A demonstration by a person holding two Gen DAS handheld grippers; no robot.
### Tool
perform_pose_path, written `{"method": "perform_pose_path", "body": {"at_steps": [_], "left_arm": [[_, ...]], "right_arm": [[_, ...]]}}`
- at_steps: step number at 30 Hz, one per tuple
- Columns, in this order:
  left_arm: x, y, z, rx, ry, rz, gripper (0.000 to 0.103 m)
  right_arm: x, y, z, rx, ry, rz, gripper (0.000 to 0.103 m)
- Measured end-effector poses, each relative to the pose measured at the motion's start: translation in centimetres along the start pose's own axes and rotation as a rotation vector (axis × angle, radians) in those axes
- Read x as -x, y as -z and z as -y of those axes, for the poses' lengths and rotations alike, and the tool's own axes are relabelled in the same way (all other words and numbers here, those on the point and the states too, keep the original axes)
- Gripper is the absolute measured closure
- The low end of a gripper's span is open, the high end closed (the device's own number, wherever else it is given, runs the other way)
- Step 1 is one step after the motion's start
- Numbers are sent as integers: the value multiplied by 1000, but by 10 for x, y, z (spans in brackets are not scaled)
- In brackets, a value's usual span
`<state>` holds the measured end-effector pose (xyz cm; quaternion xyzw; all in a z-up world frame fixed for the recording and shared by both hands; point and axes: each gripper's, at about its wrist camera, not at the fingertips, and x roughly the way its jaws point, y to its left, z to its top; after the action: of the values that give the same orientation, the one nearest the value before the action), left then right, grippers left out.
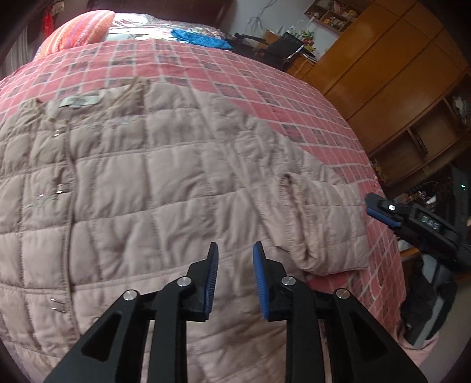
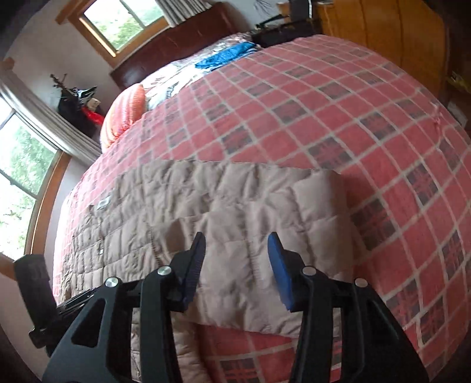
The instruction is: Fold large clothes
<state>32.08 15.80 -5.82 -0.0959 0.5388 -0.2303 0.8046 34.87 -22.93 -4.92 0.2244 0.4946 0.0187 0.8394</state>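
Lying flat across the red checked bedspread (image 1: 229,73), the pale quilted jacket (image 1: 141,176) faces up with its snap-fastened front and white neck label (image 1: 81,100) toward the head of the bed. Its sleeve (image 2: 265,200) stretches sideways, the cuff (image 1: 321,224) resting on the spread near the bed's edge. My left gripper (image 1: 235,250) hovers above the jacket body just beside that cuff, its blue-padded fingers (image 1: 260,277) parted and holding nothing. My right gripper (image 2: 237,238) hangs over the sleeve, its fingers likewise spread with only cloth showing between them; I cannot tell whether either touches the fabric. Farther up the bed lie an orange striped pillow (image 2: 123,115) and a blue cloth (image 2: 226,57). Wooden cabinets (image 1: 382,73) stand beside the bed, and windows (image 2: 123,22) fill the wall behind the headboard.
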Motion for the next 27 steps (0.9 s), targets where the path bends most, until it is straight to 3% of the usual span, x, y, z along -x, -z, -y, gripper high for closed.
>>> {"method": "perform_pose_path", "body": {"at_steps": [4, 7, 8, 9, 10, 11, 14, 17, 24, 27], "left_arm": [[-28, -4, 46, -40, 36, -51, 71], [-52, -7, 66, -55, -23, -76, 67], [-59, -7, 68, -52, -39, -84, 70], [-62, -7, 69, -48, -50, -79, 77], [-62, -6, 68, -48, -60, -67, 90], [-61, -6, 68, -45, -54, -60, 94], [-56, -5, 58, -3, -13, -55, 98], [-37, -3, 45, 10, -29, -2, 99], [18, -3, -11, 72, -135, 132, 99], [44, -2, -41, 110, -207, 200, 99]], "right_arm": [[5, 5, 16, -17, 11, 16, 60], [11, 6, 16, -6, 17, 37, 60], [13, 7, 15, 0, 20, 39, 60], [14, 7, 14, 5, 17, 41, 60], [14, 7, 13, 7, 12, 41, 60], [12, 5, 12, 9, 11, 38, 60], [7, 3, 12, 3, 22, 31, 60], [8, 4, 14, -2, 19, 34, 60], [-1, 4, 15, -10, 19, 4, 59], [-17, 6, 10, 8, -39, -53, 59]]}}
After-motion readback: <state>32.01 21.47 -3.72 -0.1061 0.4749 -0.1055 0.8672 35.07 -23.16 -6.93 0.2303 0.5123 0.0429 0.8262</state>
